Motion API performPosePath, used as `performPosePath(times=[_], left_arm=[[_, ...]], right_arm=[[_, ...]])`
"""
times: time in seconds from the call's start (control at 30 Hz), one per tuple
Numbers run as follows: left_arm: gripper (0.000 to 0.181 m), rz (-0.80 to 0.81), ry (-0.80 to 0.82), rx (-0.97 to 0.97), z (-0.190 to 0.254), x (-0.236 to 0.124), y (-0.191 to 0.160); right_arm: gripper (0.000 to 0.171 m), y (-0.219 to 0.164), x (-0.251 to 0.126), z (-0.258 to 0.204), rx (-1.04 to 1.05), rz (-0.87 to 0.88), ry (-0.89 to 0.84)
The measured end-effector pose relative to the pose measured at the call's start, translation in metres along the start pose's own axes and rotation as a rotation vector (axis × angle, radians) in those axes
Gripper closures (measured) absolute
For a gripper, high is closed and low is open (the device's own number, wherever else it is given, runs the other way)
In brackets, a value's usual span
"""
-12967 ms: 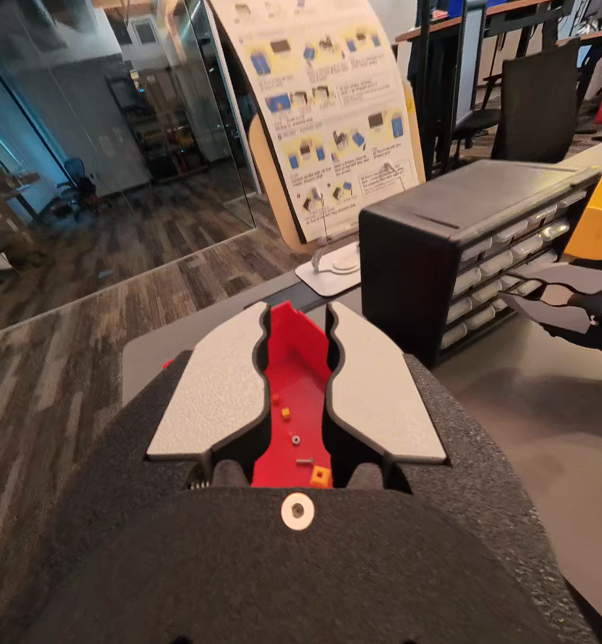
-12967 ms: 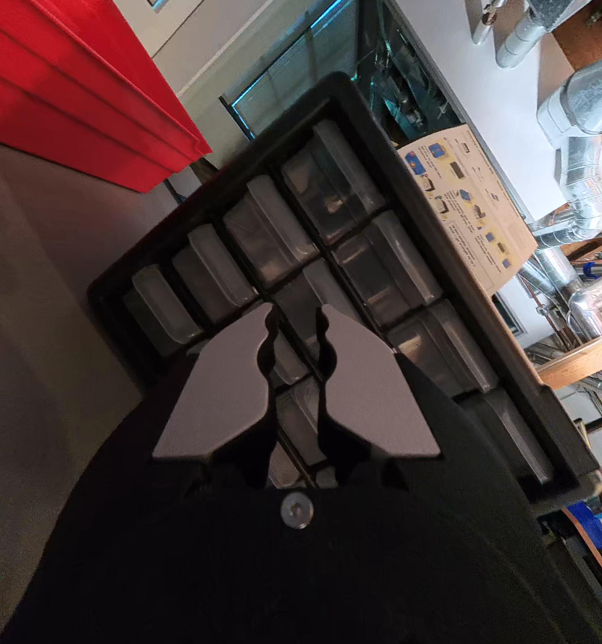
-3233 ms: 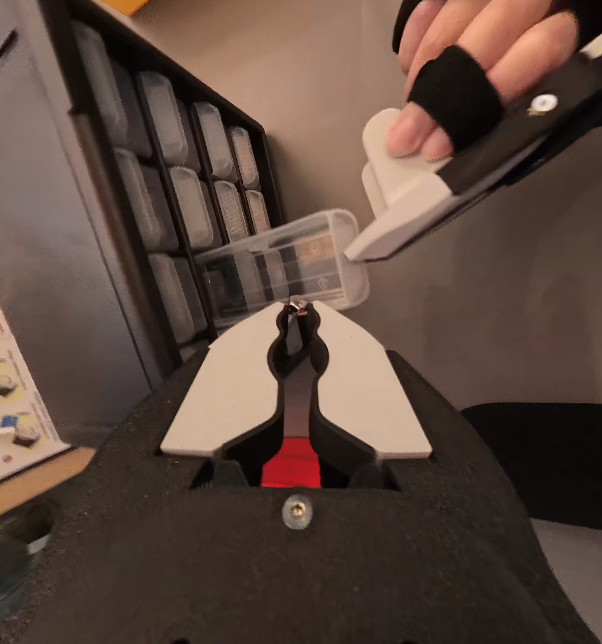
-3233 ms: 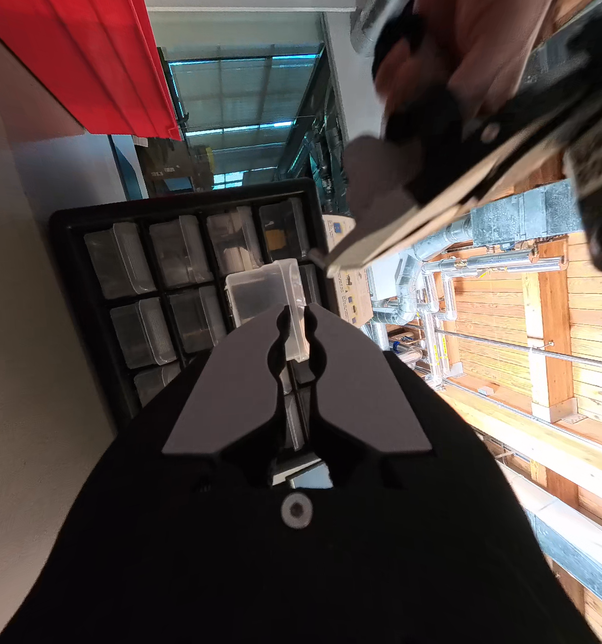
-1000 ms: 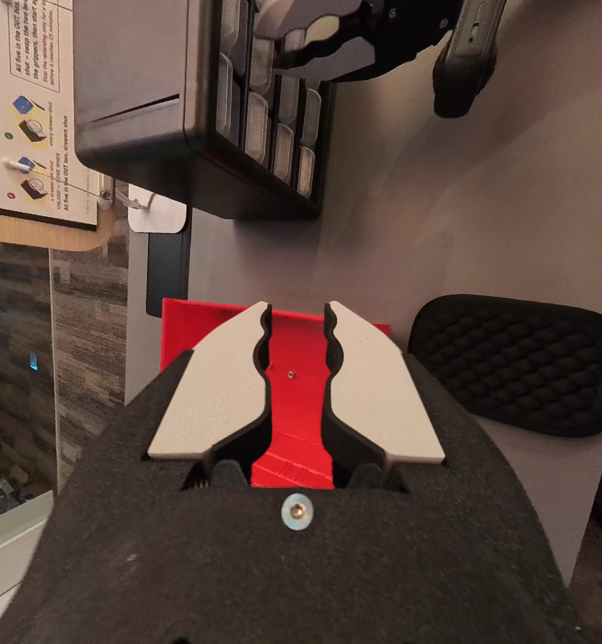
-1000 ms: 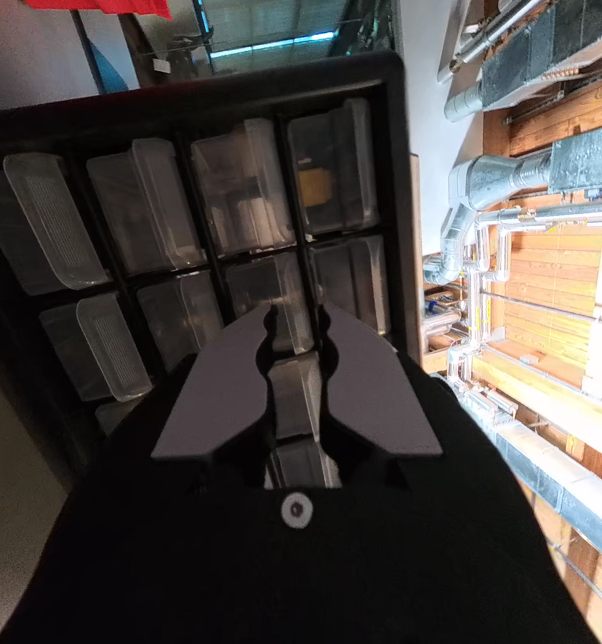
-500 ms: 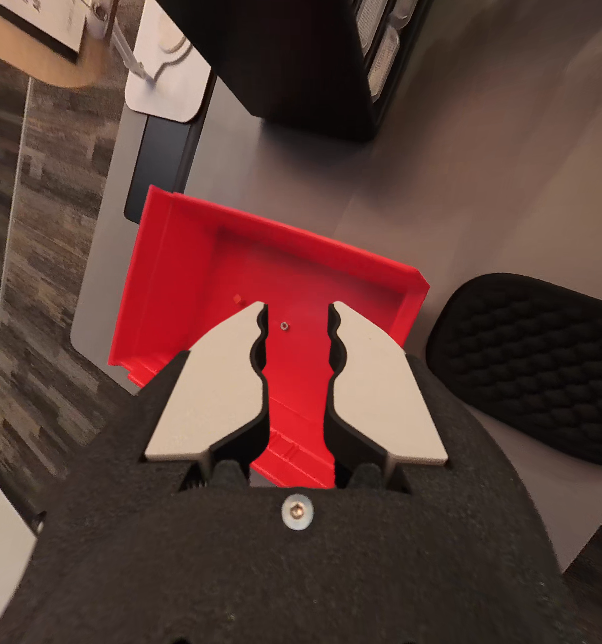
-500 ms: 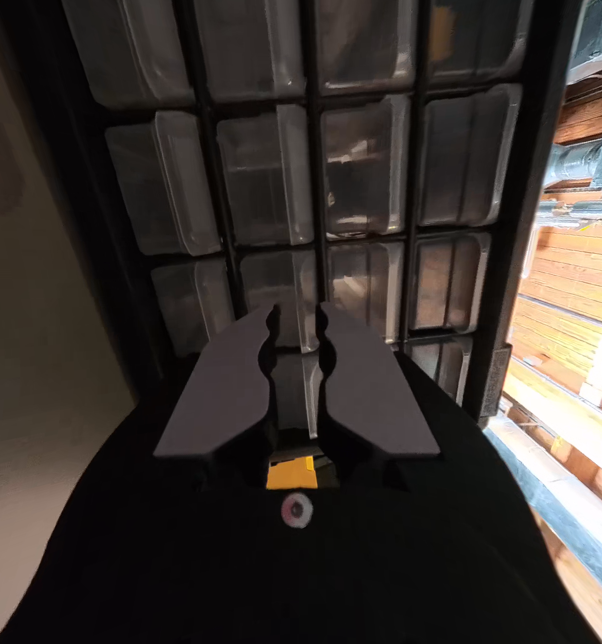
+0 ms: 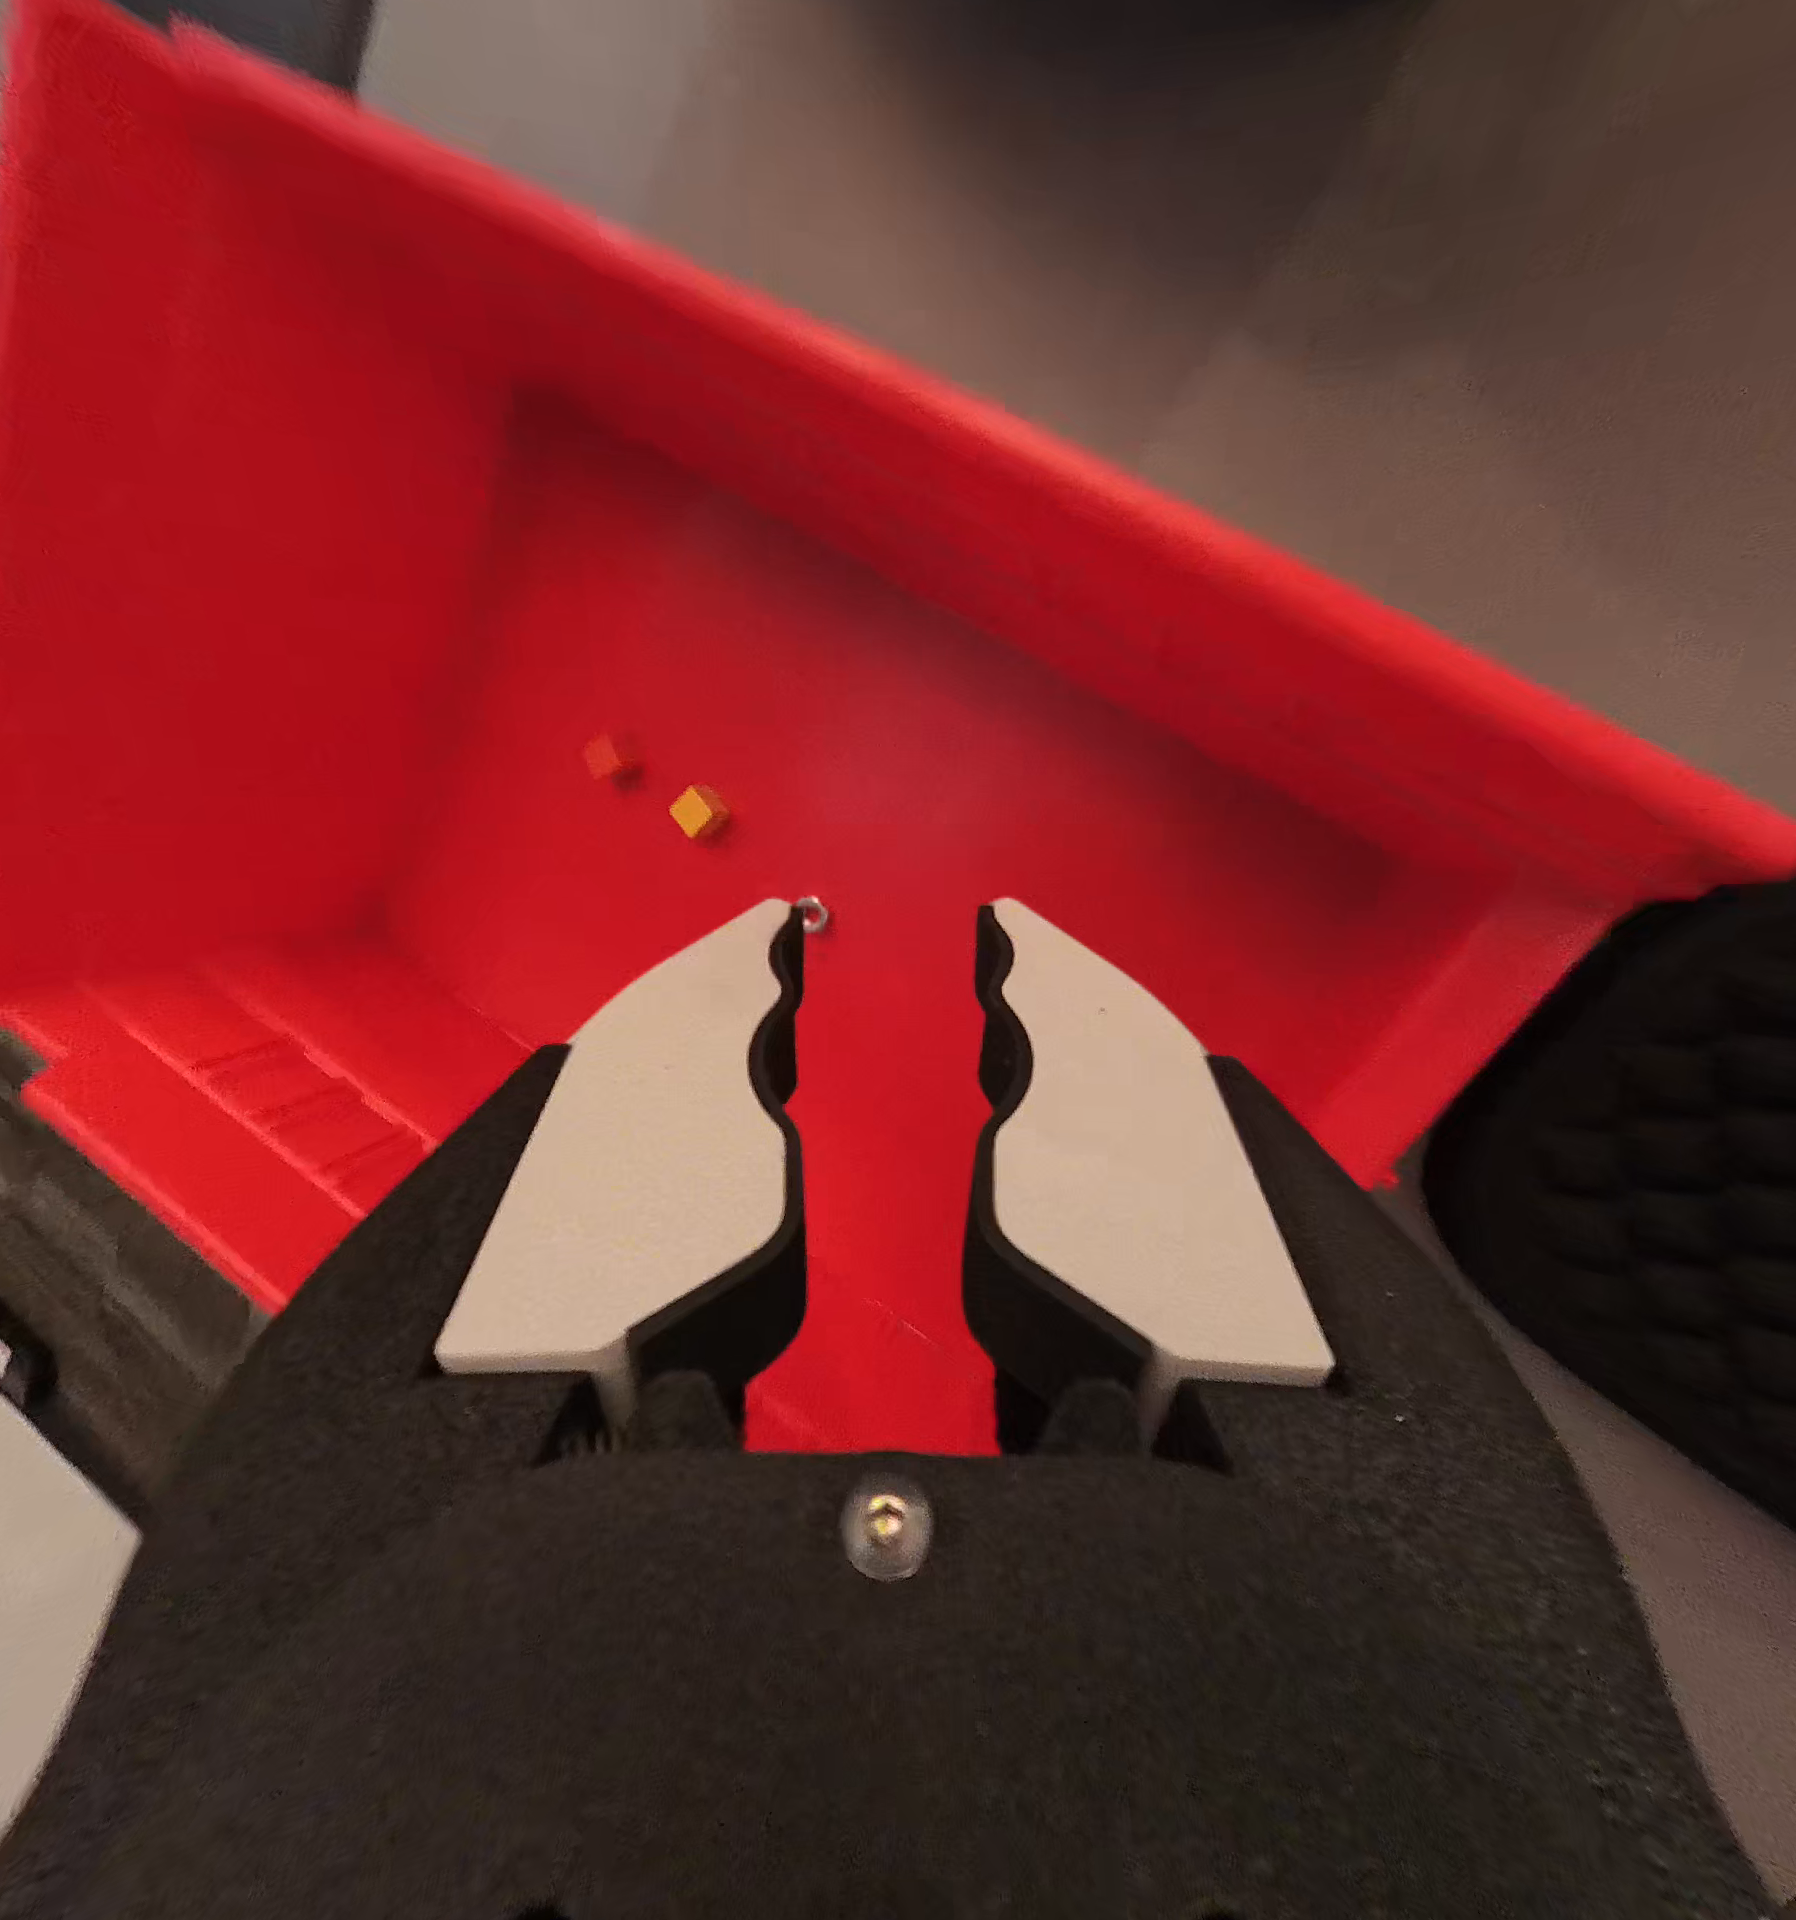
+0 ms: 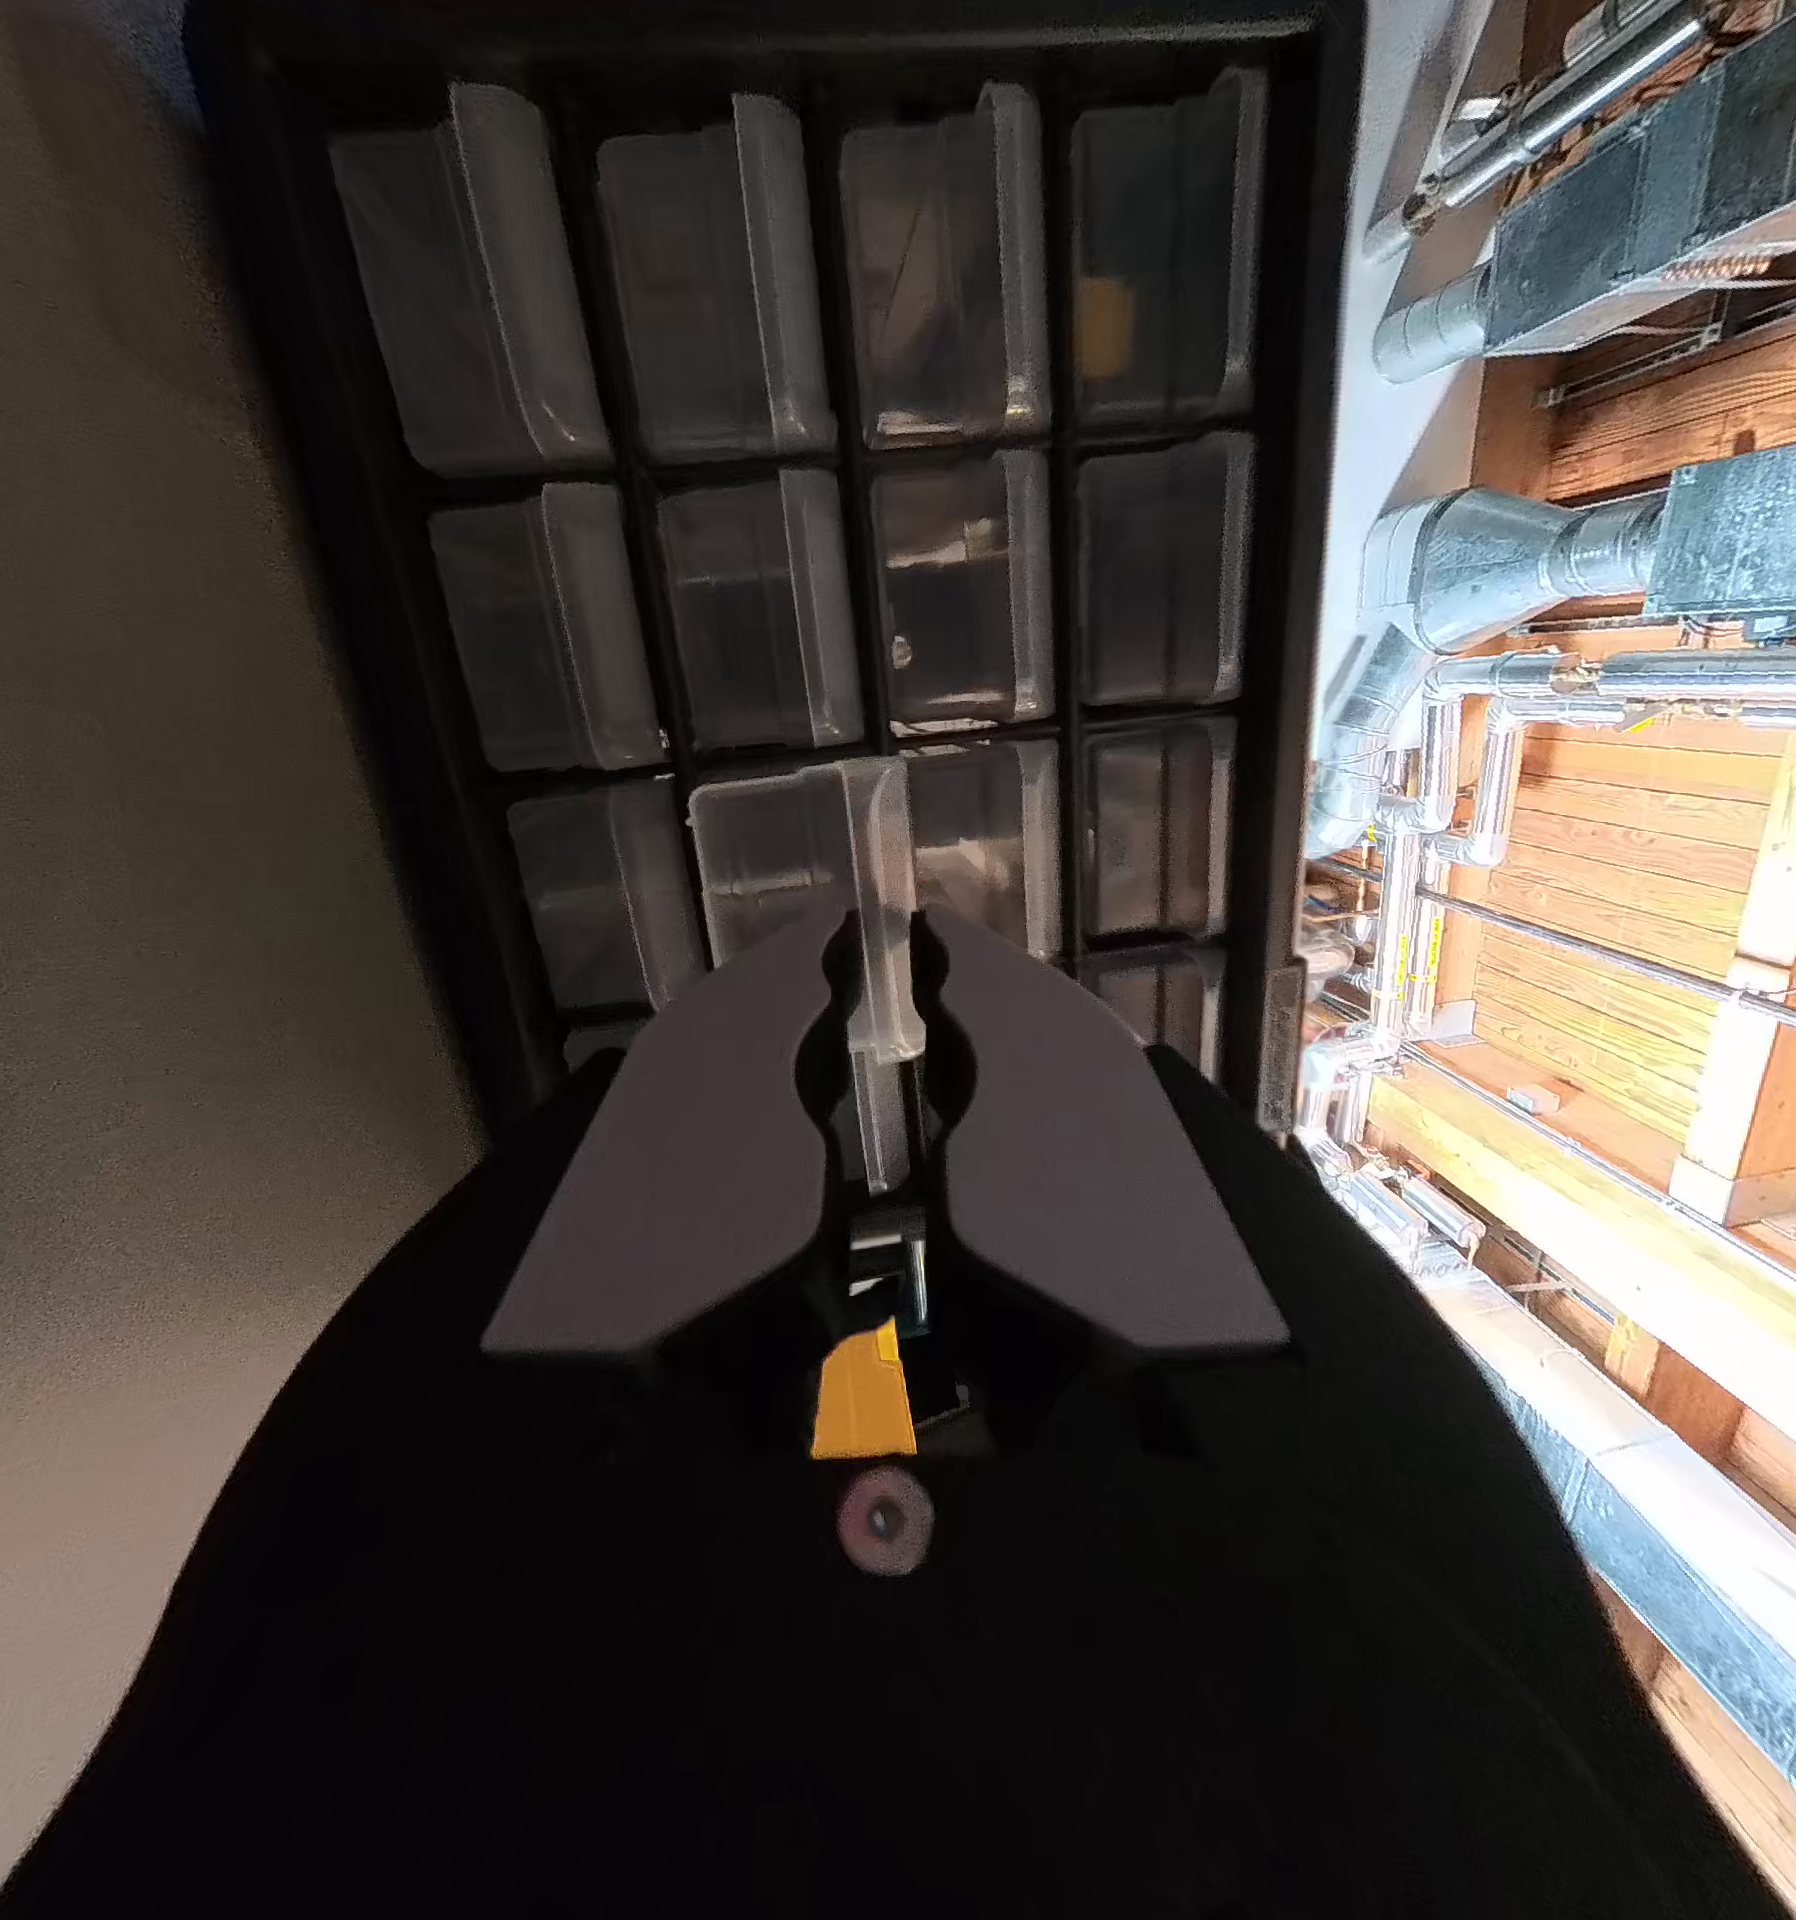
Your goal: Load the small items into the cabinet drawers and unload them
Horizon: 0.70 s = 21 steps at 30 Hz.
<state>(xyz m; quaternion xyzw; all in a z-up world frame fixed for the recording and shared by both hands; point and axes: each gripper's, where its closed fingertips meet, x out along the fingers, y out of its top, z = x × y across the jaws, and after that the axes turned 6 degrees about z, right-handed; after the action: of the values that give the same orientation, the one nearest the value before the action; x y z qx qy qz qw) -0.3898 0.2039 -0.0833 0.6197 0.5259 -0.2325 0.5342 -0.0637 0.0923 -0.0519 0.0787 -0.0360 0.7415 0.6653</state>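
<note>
The black cabinet [image 10: 281, 436] fills our right view, its clear drawers mostly pushed in. 1 drawer [image 10: 769, 862] sticks out a bit, and our right tool [image 10: 883, 925] is pinched almost closed on its handle lip [image 10: 878, 935], straight ahead. We judge a pull comes next. Our left tool [image 9: 886, 914] hangs wide open with nothing in it over the red bin [image 9: 250, 468]. A tiny silver nut [image 9: 816, 914] lies at its left tip, with 2 small cubes [image 9: 696, 810] just beyond, up and left. A black pad [image 9: 1652, 1143] sits by the bin's right end on the surface [image 9: 1393, 260].
</note>
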Motion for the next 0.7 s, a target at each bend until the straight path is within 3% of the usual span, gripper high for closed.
performPosePath(times=[0.37,0.7], left_arm=[[0.153,-0.166,-0.077,-0.247,-0.019,0.057,-0.041],[0.16,-0.198,-0.172,-0.359,-0.017,0.062,-0.045]], right_arm=[[0.162,0.012,-0.028,0.006,0.018,0.024,-0.008],[0.161,0.014,-0.037,0.009,0.048,0.033,0.006]])
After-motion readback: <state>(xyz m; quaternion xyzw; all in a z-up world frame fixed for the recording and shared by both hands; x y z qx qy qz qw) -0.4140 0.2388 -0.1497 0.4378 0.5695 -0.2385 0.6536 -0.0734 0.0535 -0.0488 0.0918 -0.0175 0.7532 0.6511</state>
